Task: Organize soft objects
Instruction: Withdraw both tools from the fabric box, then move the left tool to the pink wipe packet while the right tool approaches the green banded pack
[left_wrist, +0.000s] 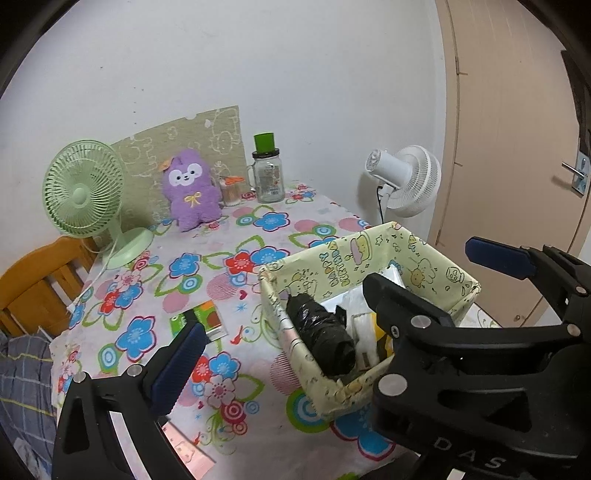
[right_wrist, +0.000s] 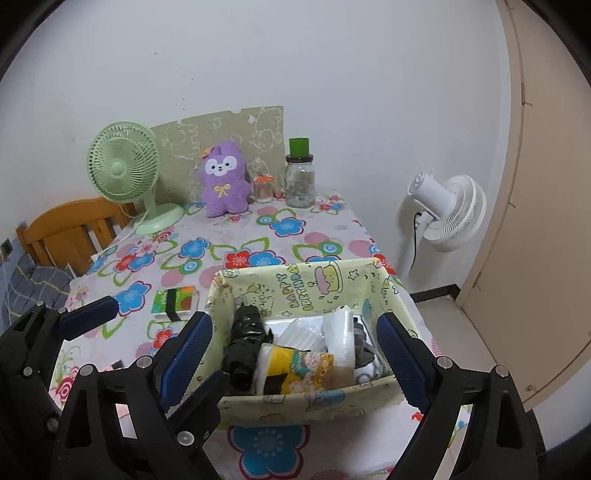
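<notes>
A purple plush toy (left_wrist: 192, 190) sits upright at the back of the flowered table, also in the right wrist view (right_wrist: 223, 179). A pale yellow storage box (left_wrist: 436, 258) (right_wrist: 306, 406) stands at the front right, holding a black bag roll (left_wrist: 325, 332) (right_wrist: 243, 343), white packs and a tissue pack (right_wrist: 295, 373). A green tissue packet (left_wrist: 199, 319) (right_wrist: 175, 301) lies left of the box. My left gripper (left_wrist: 291, 354) is open and empty, its fingers astride the box's left side. My right gripper (right_wrist: 295, 350) is open and empty, straddling the box.
A green desk fan (left_wrist: 83, 192) (right_wrist: 123, 168) stands at the back left. A glass jar with a green lid (left_wrist: 267, 173) (right_wrist: 300, 173) and a small toothpick holder (left_wrist: 232, 190) stand beside the plush. A white floor fan (left_wrist: 410, 181) (right_wrist: 448, 210) stands right of the table. A wooden chair (left_wrist: 37, 280) is at left.
</notes>
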